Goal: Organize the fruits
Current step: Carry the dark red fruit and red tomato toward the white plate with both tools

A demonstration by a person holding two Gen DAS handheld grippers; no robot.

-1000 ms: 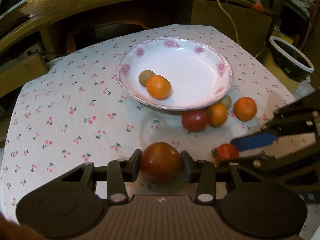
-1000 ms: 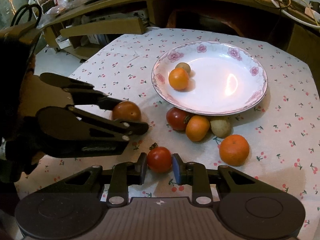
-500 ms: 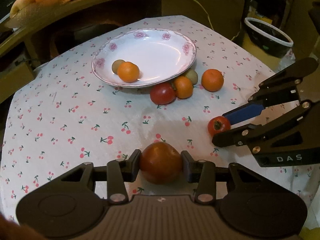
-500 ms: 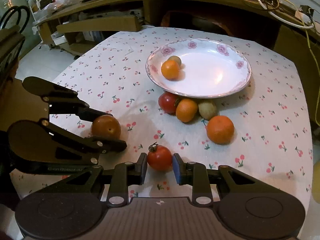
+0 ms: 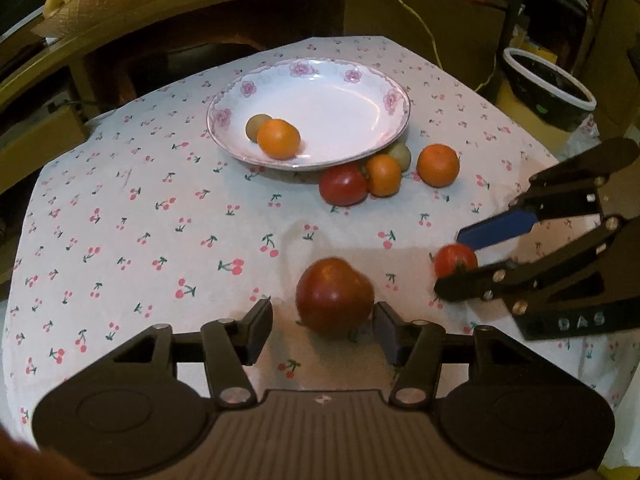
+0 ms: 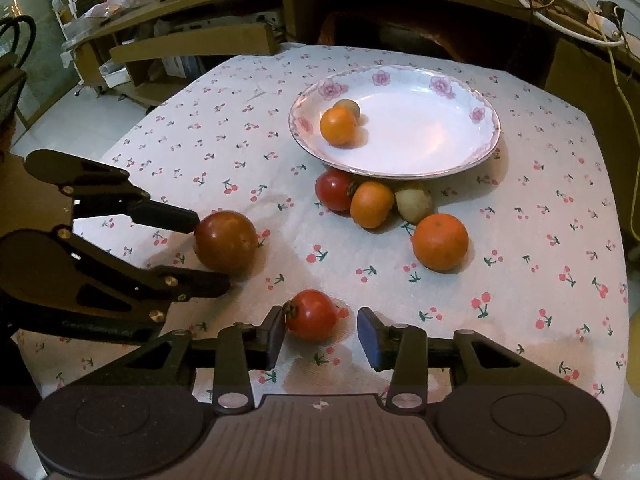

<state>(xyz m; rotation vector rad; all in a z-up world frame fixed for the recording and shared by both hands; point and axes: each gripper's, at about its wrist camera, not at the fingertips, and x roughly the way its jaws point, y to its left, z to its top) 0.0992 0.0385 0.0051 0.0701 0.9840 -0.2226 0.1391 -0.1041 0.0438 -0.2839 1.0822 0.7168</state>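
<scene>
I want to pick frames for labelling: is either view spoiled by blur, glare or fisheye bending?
Left wrist view: dim warm light, the small red tomato slightly smeared, table edges bowed. Right wrist view: sharper, soft sheen inside the plate, strong curvature at the borders; both usable.

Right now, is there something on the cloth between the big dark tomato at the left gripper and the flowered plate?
Nothing visible blocks it. From the big dark tomato to the flowered plate there is only bare cloth. The cluster of fruits beside the plate's near rim lies to the right of that line.
</scene>
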